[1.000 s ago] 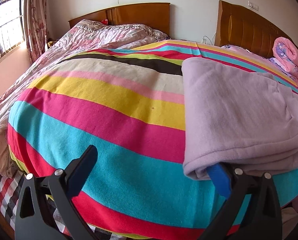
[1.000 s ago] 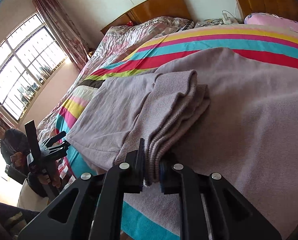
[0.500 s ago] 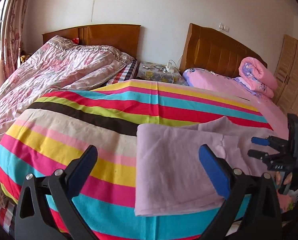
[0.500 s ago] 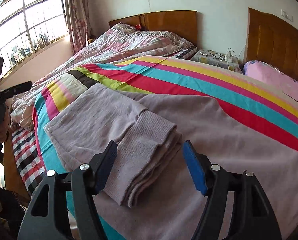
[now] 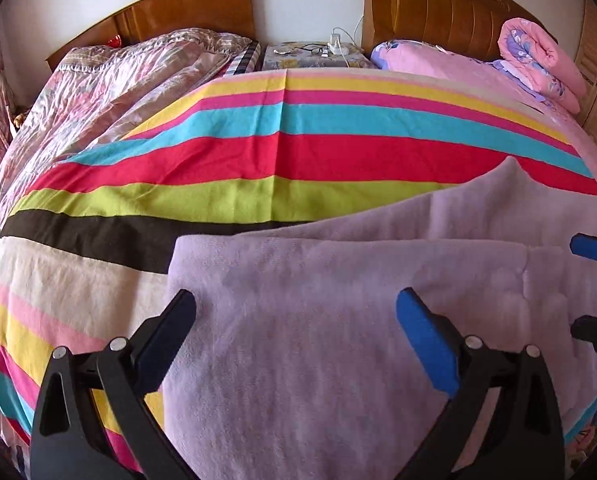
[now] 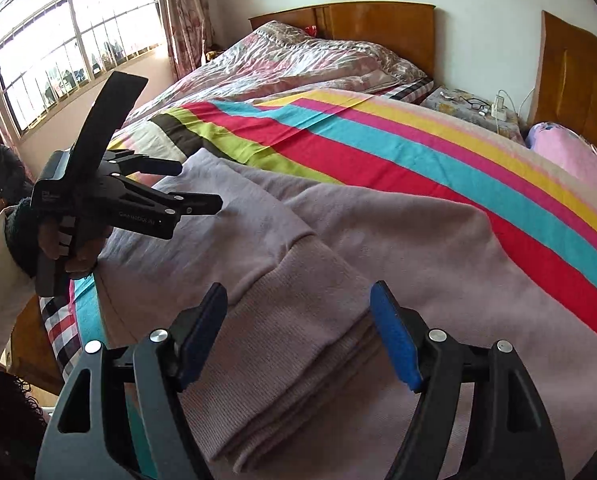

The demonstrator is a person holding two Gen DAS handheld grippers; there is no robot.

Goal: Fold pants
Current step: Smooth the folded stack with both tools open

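Your pants [image 6: 338,264] lie part-folded on the striped bed cover [image 6: 378,148] — soft, limp knit that sags unless pinched through all layers at the ribbed cuff stack — while your right gripper [image 6: 298,336], just opened, and left gripper [image 5: 298,332] both hang with fingers apart, empty.
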